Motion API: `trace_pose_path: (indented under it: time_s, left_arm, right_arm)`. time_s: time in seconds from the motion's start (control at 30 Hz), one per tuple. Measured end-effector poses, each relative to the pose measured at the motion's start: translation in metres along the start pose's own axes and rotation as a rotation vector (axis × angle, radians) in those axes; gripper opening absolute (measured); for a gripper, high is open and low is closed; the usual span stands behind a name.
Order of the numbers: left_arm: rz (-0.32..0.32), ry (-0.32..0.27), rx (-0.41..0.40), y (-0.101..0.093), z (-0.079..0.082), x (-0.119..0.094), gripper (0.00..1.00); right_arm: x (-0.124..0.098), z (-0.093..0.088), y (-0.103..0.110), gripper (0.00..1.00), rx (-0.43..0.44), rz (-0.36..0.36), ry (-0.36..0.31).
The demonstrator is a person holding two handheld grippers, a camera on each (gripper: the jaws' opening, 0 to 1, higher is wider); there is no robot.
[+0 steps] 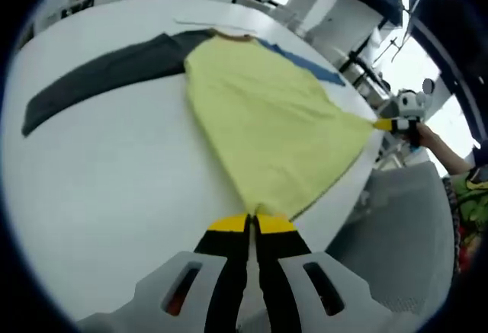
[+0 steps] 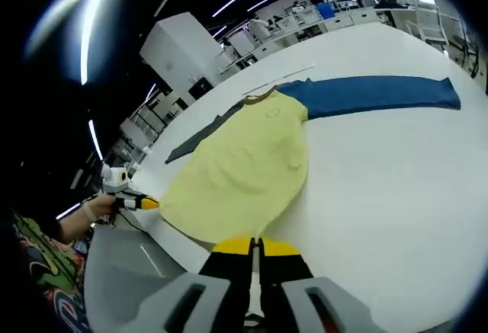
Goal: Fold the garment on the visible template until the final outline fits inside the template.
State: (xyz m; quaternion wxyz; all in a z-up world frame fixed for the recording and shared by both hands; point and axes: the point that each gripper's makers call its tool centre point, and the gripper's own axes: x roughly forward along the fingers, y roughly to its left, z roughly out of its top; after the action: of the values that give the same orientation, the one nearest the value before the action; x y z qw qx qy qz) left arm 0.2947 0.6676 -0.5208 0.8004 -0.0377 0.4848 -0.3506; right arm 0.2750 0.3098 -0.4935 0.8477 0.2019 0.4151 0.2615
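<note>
Both grippers (image 1: 251,222) (image 2: 255,244) pinch the yellow garment's (image 1: 267,127) hem corners.

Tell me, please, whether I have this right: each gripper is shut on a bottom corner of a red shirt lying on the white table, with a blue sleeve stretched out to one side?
Not quite: the shirt is yellow, not red, as the right gripper view shows. The rest holds: the right gripper and the left gripper are each shut on a bottom corner, on the white table, with the blue sleeve stretched out to one side.
</note>
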Motion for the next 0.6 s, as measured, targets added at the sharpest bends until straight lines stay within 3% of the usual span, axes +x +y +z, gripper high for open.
trace_pose_path:
  time_s: [0.23,0.6]
  left_arm:
    - [-0.018,0.023,-0.021,-0.003,-0.007,0.003,0.0]
    - [-0.036,0.066,-0.042,-0.003,-0.013,0.006,0.0]
  right_arm:
    - [0.001,-0.014,-0.011,0.0,0.022,-0.031,0.021]
    - [0.0,-0.013,-0.019,0.0,0.045,-0.05,0.009]
